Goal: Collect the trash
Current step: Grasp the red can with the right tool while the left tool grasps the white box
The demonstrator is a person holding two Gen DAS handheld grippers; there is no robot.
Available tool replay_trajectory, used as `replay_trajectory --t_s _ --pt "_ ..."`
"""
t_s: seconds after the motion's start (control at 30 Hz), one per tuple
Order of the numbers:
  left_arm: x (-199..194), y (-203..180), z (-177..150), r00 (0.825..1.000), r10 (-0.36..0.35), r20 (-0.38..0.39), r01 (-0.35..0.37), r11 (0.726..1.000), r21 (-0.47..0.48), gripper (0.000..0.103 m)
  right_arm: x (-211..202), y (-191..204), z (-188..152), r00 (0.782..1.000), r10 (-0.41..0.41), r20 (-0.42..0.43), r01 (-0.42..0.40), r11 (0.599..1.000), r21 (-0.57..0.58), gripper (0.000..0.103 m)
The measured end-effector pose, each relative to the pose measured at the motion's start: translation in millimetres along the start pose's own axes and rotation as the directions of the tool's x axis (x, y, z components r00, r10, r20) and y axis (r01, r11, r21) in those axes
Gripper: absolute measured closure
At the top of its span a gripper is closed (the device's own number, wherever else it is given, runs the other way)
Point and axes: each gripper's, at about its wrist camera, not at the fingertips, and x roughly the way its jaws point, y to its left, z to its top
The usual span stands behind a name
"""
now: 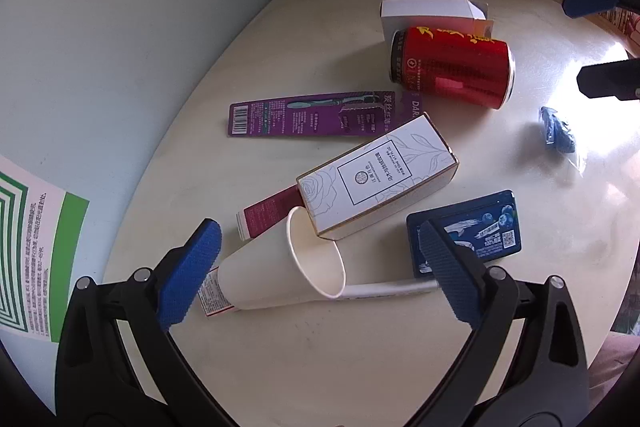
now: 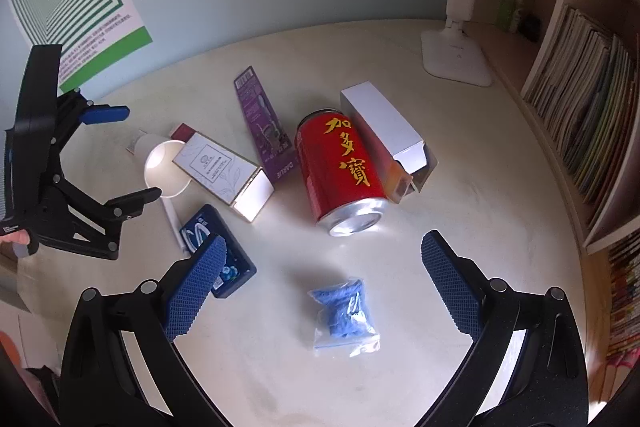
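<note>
Trash lies on a cream table (image 1: 360, 347). A white paper cup (image 1: 280, 275) lies on its side between the open fingers of my left gripper (image 1: 320, 267), which is empty. A white rose-print box (image 1: 376, 179) rests at the cup's mouth. A red can (image 1: 452, 67) lies on its side further off, also in the right wrist view (image 2: 340, 167). My right gripper (image 2: 324, 287) is open and empty above a clear bag of blue material (image 2: 344, 311). A blue tin (image 2: 218, 251) lies by its left finger.
A purple toothbrush card (image 1: 320, 115), a dark red tube (image 1: 268, 211), a white pen (image 1: 392, 287) and an open white carton (image 2: 384, 123) also lie on the table. A white lamp base (image 2: 456, 59) stands at the back. Bookshelves (image 2: 580, 107) line the right side.
</note>
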Motion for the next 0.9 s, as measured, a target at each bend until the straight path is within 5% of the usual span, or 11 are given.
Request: replay_trajectory --t_s 0.3,0.57,0.67,0.9 --pt "32.1 -13.5 10.3 0.998 -0.051 -0.032 0.056 0.984 0.169 0.007 41.7 -6.5 20.4 0.996 0.057 -0.071 -0.061 0.997 -0.042 0.007" --pt "62.5 -18.0 23.4 0.990 -0.111 -0.083 0.126 0.972 0.198 0.007 78.0 -12.0 31.9 0.989 0.077 -0.125 -0.084 0.995 -0.050 0.008" --pt "69.8 -19.2 24.6 0.987 -0.131 -0.097 0.149 0.968 0.203 0.007 90.9 -15.6 34.1 0.985 0.081 -0.155 -0.089 0.995 -0.045 0.023" --pt "69.8 -21.6 29.0 0.987 -0.144 -0.071 0.157 0.959 0.235 0.028 109.5 -13.4 31.6 0.978 0.082 -0.194 -0.095 0.994 -0.056 0.036"
